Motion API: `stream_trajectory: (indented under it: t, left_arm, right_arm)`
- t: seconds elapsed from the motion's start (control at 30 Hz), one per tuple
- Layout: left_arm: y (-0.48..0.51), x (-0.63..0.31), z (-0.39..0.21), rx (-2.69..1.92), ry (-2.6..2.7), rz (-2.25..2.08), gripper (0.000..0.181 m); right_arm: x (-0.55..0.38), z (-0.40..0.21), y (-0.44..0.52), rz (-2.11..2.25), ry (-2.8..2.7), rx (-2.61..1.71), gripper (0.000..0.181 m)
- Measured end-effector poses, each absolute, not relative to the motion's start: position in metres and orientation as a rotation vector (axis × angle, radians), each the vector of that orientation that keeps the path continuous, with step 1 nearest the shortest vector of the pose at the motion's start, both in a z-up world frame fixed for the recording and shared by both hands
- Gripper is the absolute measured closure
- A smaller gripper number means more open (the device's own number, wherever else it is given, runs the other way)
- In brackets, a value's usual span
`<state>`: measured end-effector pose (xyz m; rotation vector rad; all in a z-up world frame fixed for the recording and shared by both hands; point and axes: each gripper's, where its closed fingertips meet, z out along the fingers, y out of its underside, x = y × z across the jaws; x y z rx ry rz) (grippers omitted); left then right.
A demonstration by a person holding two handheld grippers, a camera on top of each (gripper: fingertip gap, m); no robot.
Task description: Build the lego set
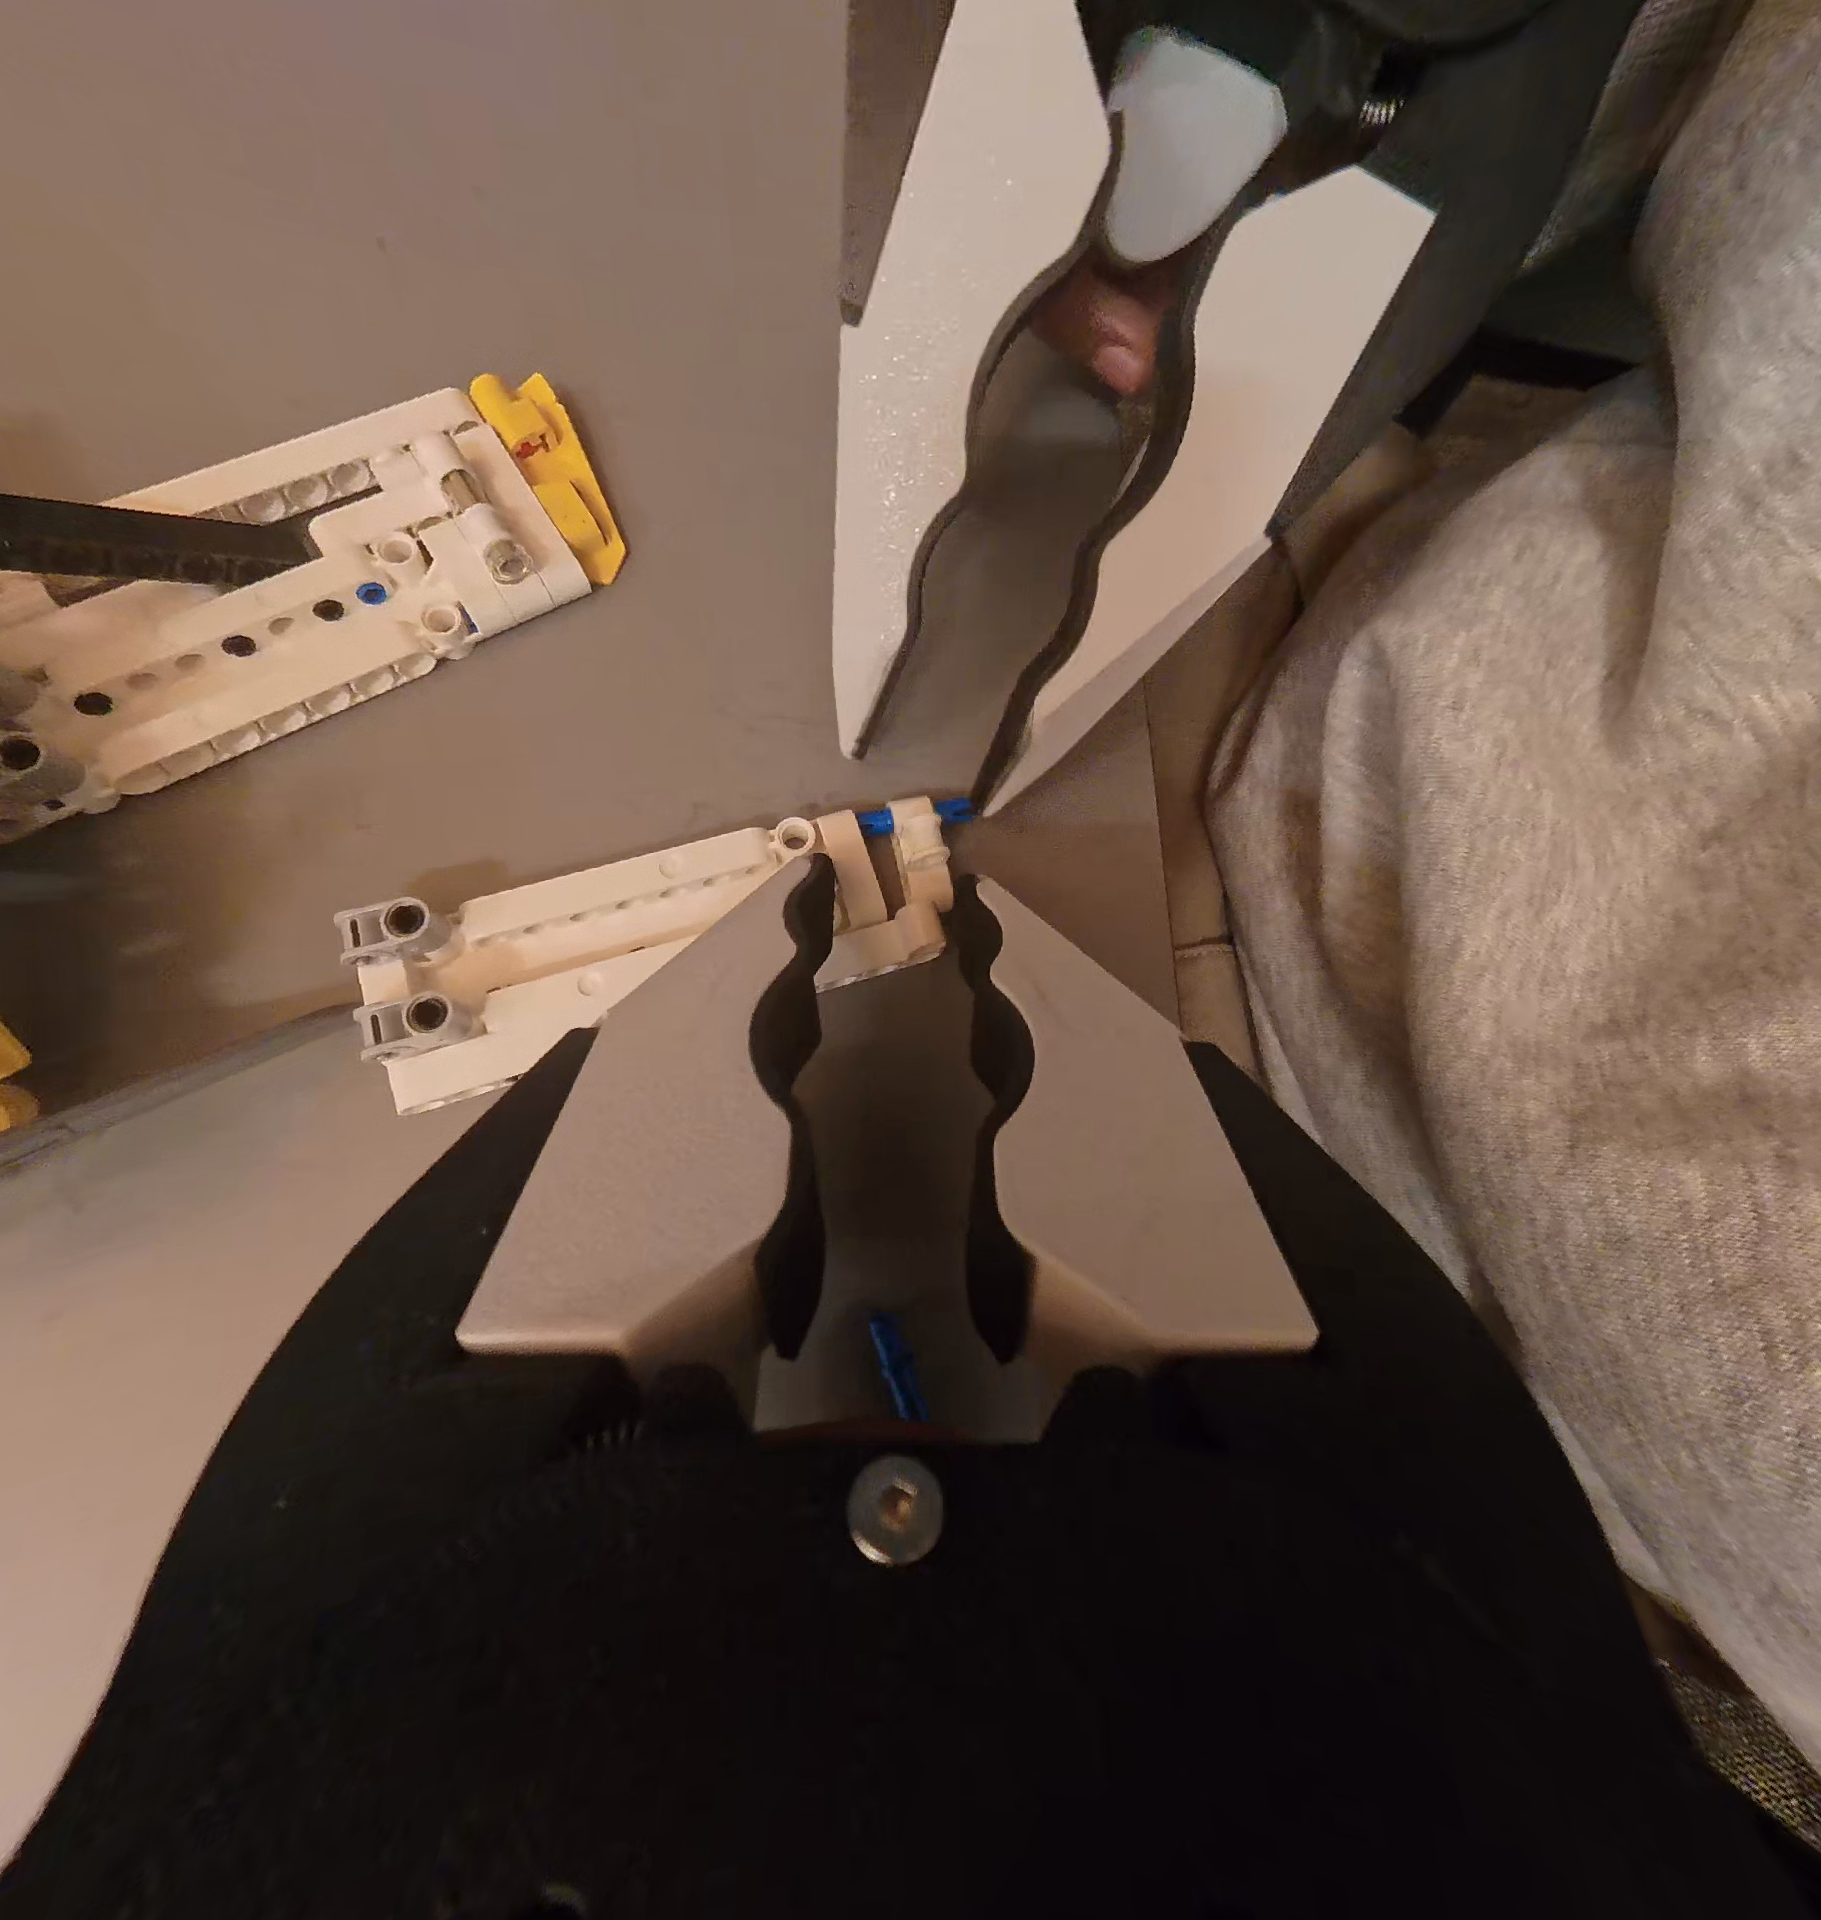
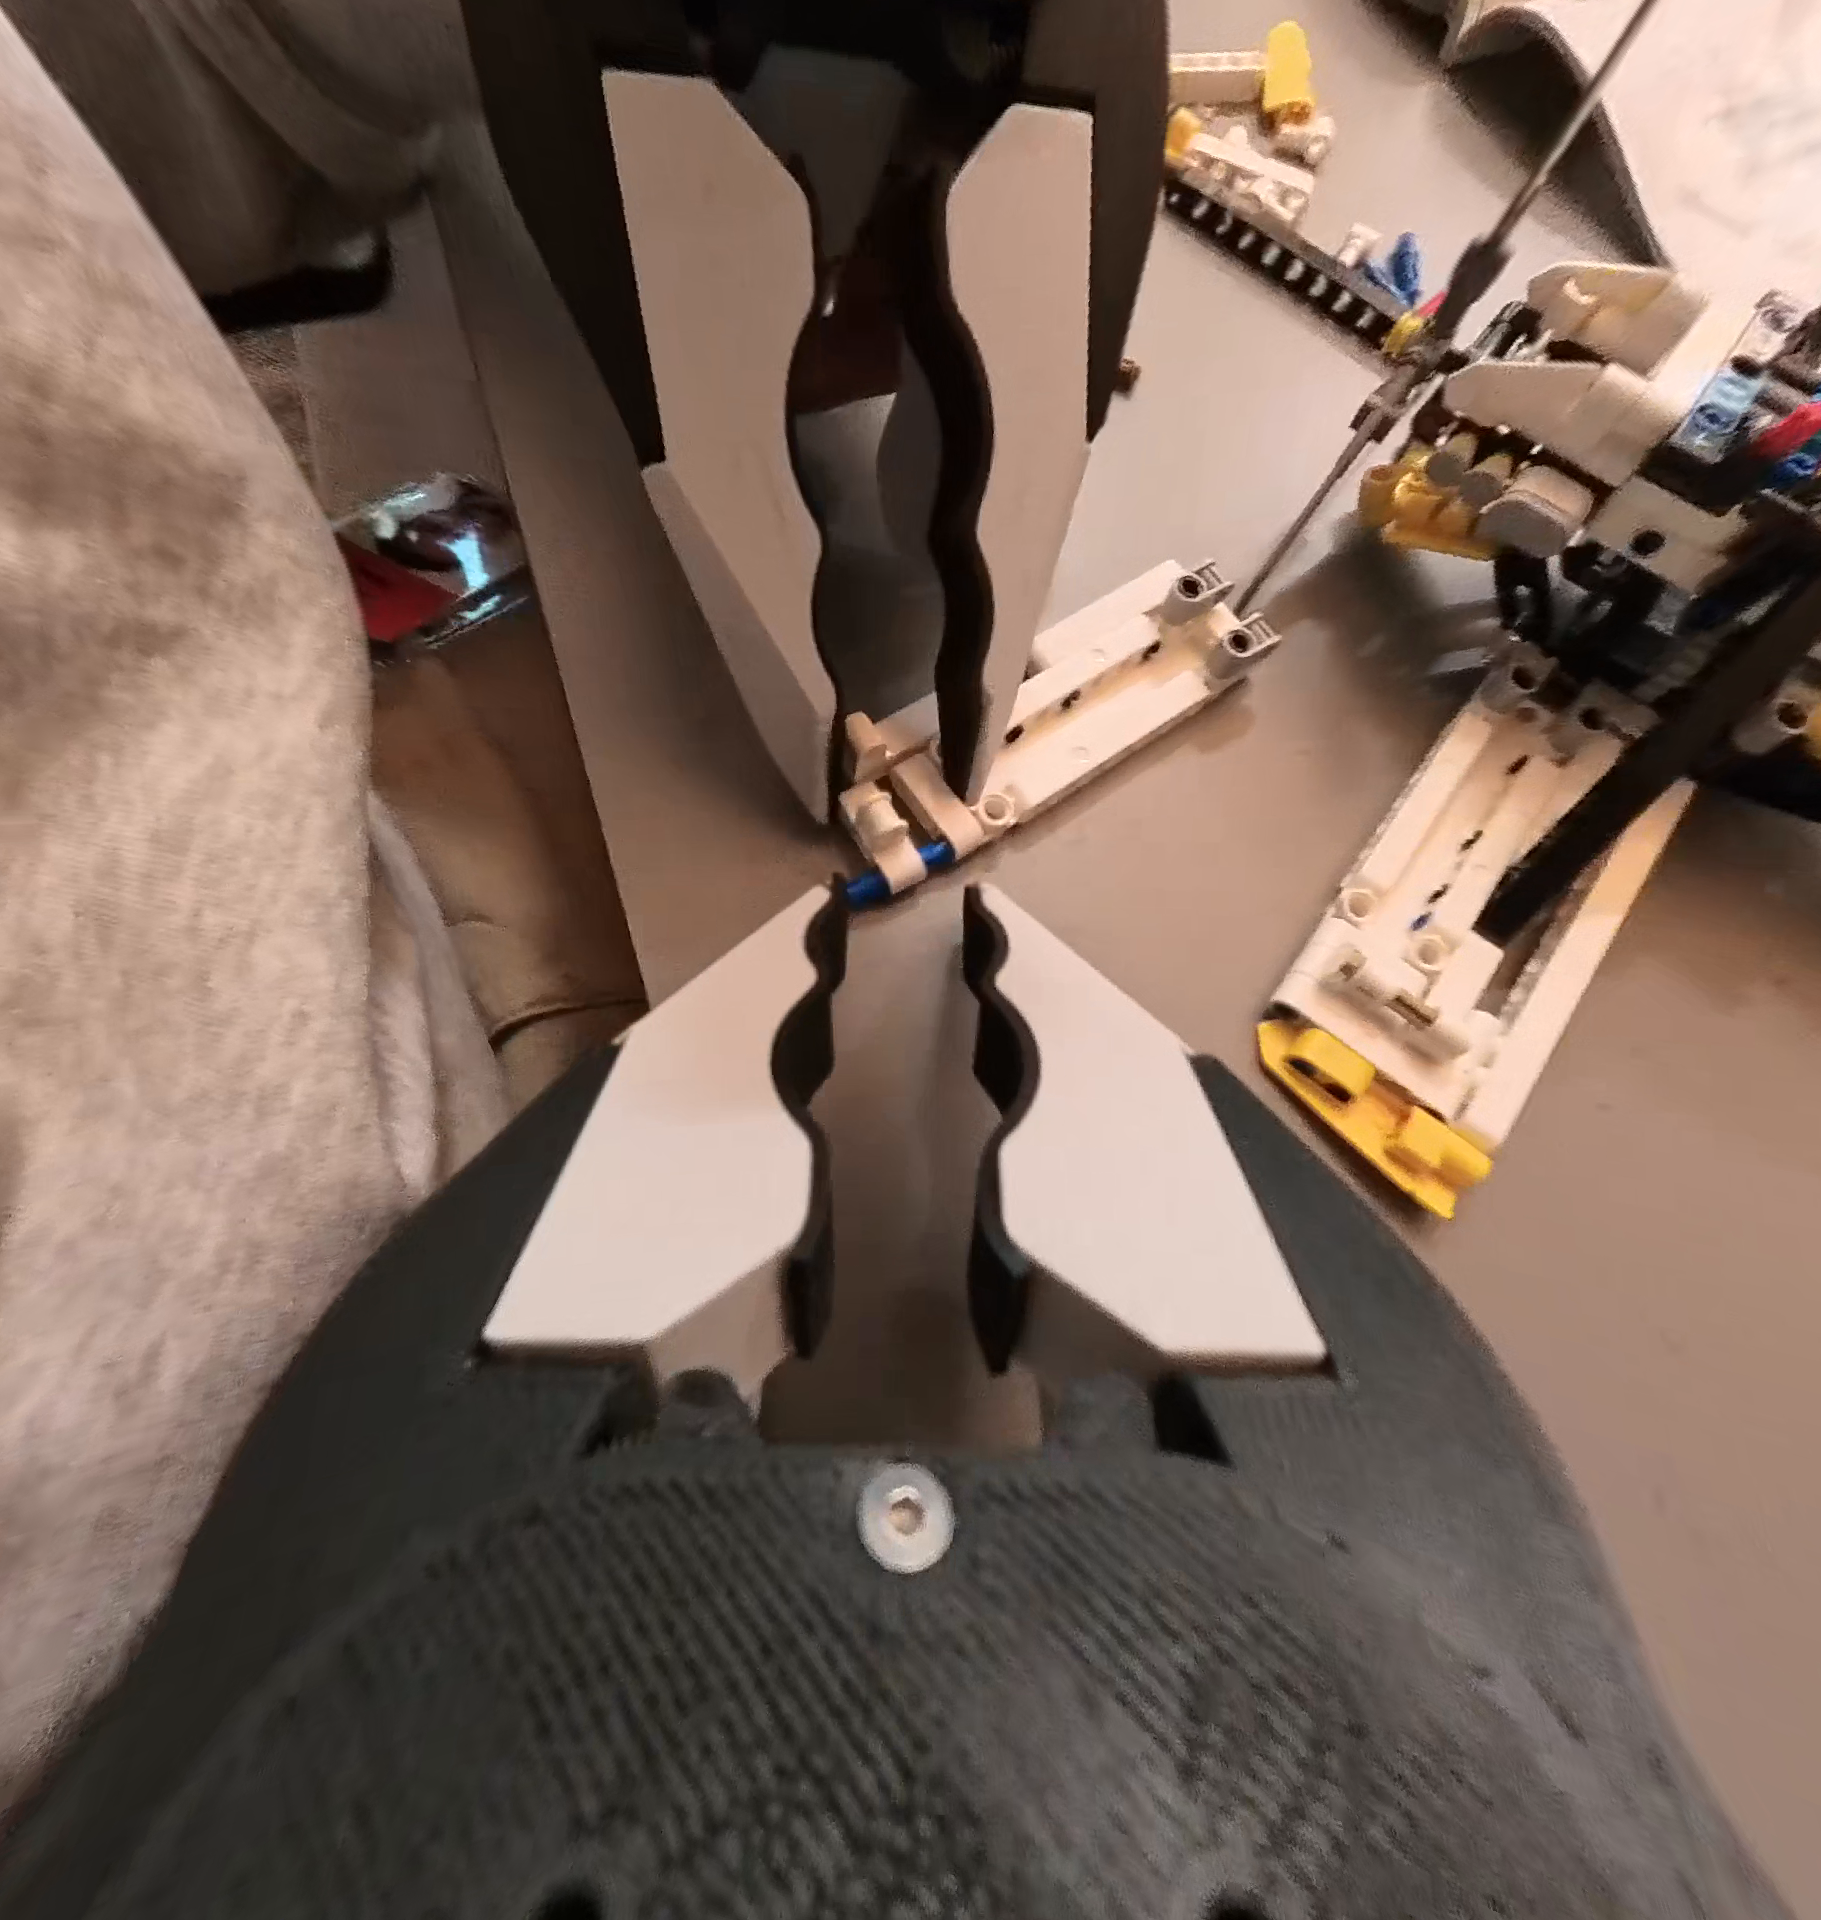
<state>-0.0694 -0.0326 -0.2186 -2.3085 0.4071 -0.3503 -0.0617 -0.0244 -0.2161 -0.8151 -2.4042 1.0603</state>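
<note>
**Two claws meet at a blue pin**

The left claw (image 1: pixel 890 883), with wavy black rubber pads on smooth white wedge fingers, is clamped on the stubby end of a white beam assembly (image 1: pixel 594 935) of glossy, hole-studded plastic lying on the matte grey desk (image 1: pixel 262 208). The right claw (image 2: pixel 901 904) stands apart, one tip touching the blue pin (image 2: pixel 870 885) jutting from that assembly. A larger white-and-yellow model (image 2: pixel 1405 987) lies nearby beside nubbly grey fabric (image 2: pixel 158 727).
</note>
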Motion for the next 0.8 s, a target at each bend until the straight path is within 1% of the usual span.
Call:
stream_trajectory:
  t: [0.27,0.37,0.43,0.67,0.8]
  left_arm:
    - [-0.0322,-0.07,-0.2191,-2.309,0.408,-0.342,0.159]
    - [-0.032,-0.0704,-0.2193,-2.31,0.404,-0.345,0.159]
    - [-0.0319,-0.0706,-0.2194,-2.31,0.403,-0.345,0.159]
    - [-0.0316,-0.0707,-0.22,-2.309,0.405,-0.348,0.158]
    - [-0.0313,-0.071,-0.2204,-2.309,0.405,-0.347,0.158]
  right_arm:
    - [-0.0665,-0.2219,-0.0297,1.052,-2.365,-0.868,0.172]
    - [-0.0664,-0.2232,-0.0326,1.058,-2.362,-0.873,0.18]
    - [-0.0663,-0.2235,-0.0324,1.063,-2.356,-0.881,0.181]
    - [-0.0674,-0.2181,-0.0302,1.138,-2.318,-0.928,0.18]
    - [-0.0666,-0.2214,-0.0306,1.132,-2.309,-0.946,0.166]
